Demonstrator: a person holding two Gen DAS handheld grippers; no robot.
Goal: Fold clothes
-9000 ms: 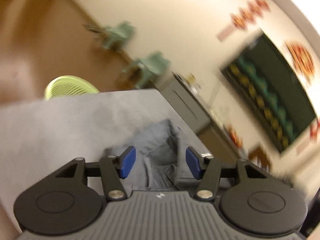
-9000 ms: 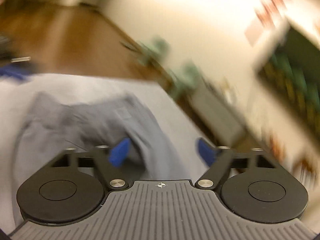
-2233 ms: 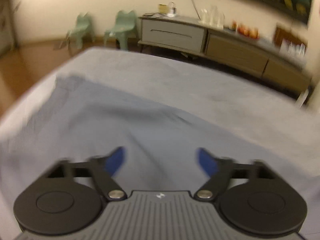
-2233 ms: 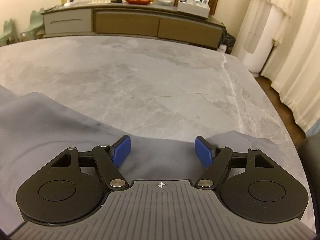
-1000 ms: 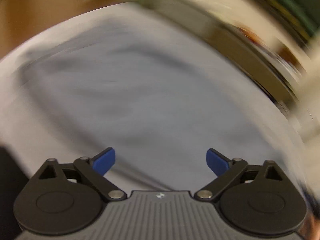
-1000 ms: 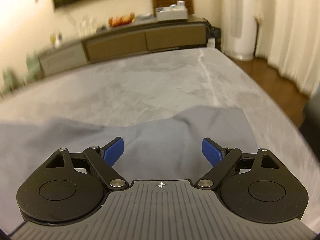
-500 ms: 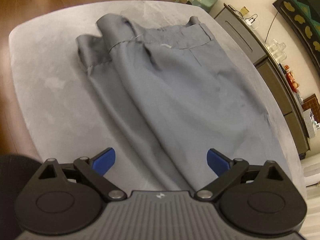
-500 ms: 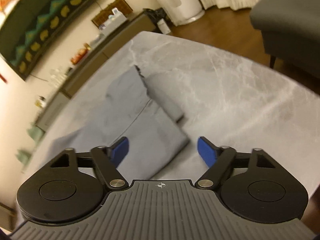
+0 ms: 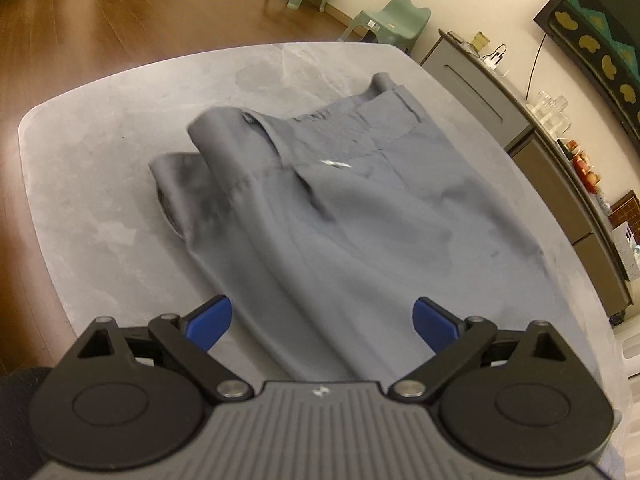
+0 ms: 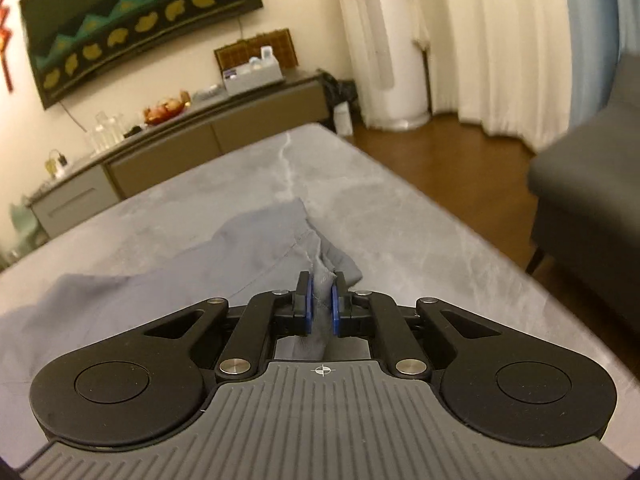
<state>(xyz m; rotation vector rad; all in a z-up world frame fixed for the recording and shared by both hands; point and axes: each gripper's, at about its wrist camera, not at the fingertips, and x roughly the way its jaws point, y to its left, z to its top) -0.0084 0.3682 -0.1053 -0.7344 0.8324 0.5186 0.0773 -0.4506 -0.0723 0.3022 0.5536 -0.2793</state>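
Grey trousers point(image 9: 360, 208) lie lengthwise on the grey marble table point(image 9: 100, 208), waistband at the far end, one side rumpled into a fold at the left. My left gripper point(image 9: 322, 320) is open and empty, hovering above the near part of the trousers. In the right wrist view the trousers' leg end point(image 10: 256, 244) lies on the table point(image 10: 420, 232). My right gripper point(image 10: 321, 304) is shut on a pinch of the hem cloth, low over the table.
A long sideboard point(image 10: 208, 132) with glasses and fruit stands behind the table. Two green child chairs point(image 9: 384, 20) stand on the wood floor. A dark sofa point(image 10: 592, 200) is at the right, with curtains and a white cylinder point(image 10: 396, 64) behind.
My right gripper has dropped to the leg end and shut on the hem. My left gripper has moved in a little over the trousers and stays open.
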